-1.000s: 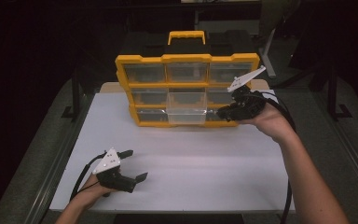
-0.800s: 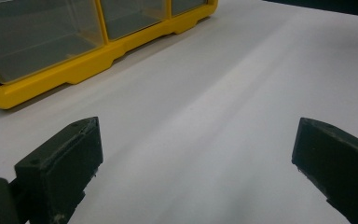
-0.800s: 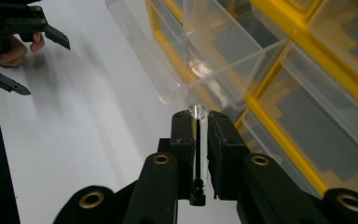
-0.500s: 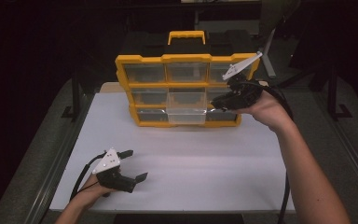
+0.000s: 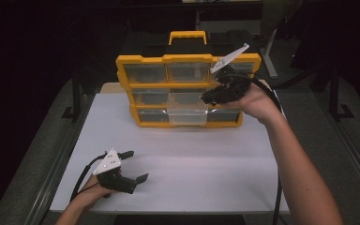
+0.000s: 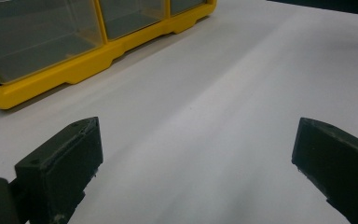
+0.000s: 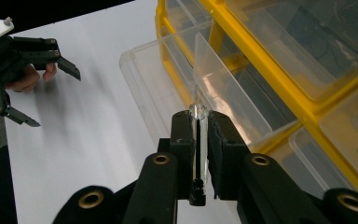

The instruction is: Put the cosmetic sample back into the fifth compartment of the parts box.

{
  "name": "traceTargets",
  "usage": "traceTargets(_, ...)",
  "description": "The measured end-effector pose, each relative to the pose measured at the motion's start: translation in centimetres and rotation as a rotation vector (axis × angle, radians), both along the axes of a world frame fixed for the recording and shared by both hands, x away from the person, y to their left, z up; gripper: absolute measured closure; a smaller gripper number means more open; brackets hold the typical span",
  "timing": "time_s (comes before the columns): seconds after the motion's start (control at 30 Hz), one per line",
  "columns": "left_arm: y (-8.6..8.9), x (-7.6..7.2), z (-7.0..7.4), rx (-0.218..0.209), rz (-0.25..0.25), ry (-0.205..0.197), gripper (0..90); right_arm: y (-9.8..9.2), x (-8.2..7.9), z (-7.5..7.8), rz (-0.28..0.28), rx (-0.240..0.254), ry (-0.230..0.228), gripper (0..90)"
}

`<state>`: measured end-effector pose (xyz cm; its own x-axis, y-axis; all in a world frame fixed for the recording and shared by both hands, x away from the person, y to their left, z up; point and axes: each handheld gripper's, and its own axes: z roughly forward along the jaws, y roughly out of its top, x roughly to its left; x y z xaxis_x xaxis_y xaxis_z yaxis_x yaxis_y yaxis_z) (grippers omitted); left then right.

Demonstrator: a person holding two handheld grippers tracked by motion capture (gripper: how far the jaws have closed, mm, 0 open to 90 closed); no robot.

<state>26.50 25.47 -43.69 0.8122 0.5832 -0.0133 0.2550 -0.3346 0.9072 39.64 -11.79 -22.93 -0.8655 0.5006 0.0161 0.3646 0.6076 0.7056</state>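
yellow plastic frames a drawer organiser (image 5: 187, 91) that stands upright at the far side of the white table (image 5: 192, 164), its clear drawers set in three rows under a yellow carry handle (image 5: 187, 36). the right gripper (image 5: 211, 97) is held up in front of the organiser's right half, at the level of the middle row, and its jaws are pressed together on the thin front wall of a clear plastic drawer (image 7: 223, 100); in the right gripper view the transparent edge stands pinched between the two black pads, and the drawer juts out of the yellow frame, tilted. the bottom middle drawer (image 5: 187, 117) also sits pulled partway out. the left gripper (image 5: 133, 166) rests low at the near left of the table, well apart from the organiser, with its jaws spread wide and only bare table between them.
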Motion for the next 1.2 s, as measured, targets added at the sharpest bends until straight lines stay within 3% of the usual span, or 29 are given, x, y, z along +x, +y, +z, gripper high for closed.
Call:
traceTargets(0.1, -0.1, 0.0, -0.1, -0.005, 0.006, -0.006, 7.5, 0.6, 0.4, -0.1, 0.009, -0.002, 0.006, 79.7)
traceTargets(0.7, 0.0, 0.0, 0.1, -0.007, 0.027, 0.004, 4.7, 3.1, 2.7, -1.3, 0.022, -0.028, 0.030, 79.5)
traceTargets(0.97, 0.1, 0.1, 0.2, -0.003, 0.029, 0.004, 4.7, 3.9, 3.5, -2.4, 0.025, -0.077, 0.037, 79.2)
traceTargets(1.2, 0.0, 0.2, 0.1, 0.006, 0.041, 0.004, 4.8, 3.9, 3.7, -3.2, 0.023, -0.089, 0.053, 76.0)
